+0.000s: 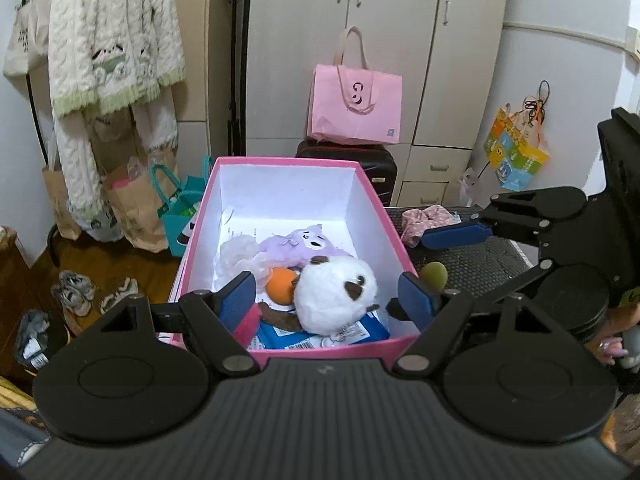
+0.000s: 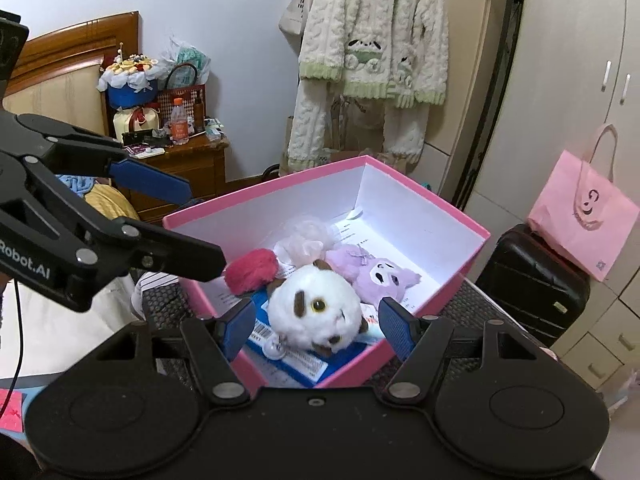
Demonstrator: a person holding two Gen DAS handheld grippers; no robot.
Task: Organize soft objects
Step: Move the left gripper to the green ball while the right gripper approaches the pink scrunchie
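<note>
A pink box (image 1: 372, 196) with a white inside holds a white round plush (image 1: 336, 294), a purple plush (image 1: 304, 242), an orange ball (image 1: 280, 285), a pale puff (image 1: 240, 256) and a red pompom (image 2: 252, 266). The box also shows in the right wrist view (image 2: 452, 208), with the white plush (image 2: 316, 310) and purple plush (image 2: 372, 276). My left gripper (image 1: 326, 300) is open and empty over the box's near end. My right gripper (image 2: 318, 328) is open and empty, either side of the white plush. A pink patterned cloth (image 1: 426, 220) and an olive ball (image 1: 434, 276) lie right of the box.
The box sits on a black mat (image 1: 480, 256). A black suitcase (image 2: 532, 280) with a pink bag (image 2: 580, 220) stands behind. A wardrobe (image 1: 392, 40), hanging knitwear (image 2: 372, 52), floor bags (image 1: 136, 208), shoes (image 1: 76, 292) and a wooden nightstand (image 2: 188, 160) surround the area.
</note>
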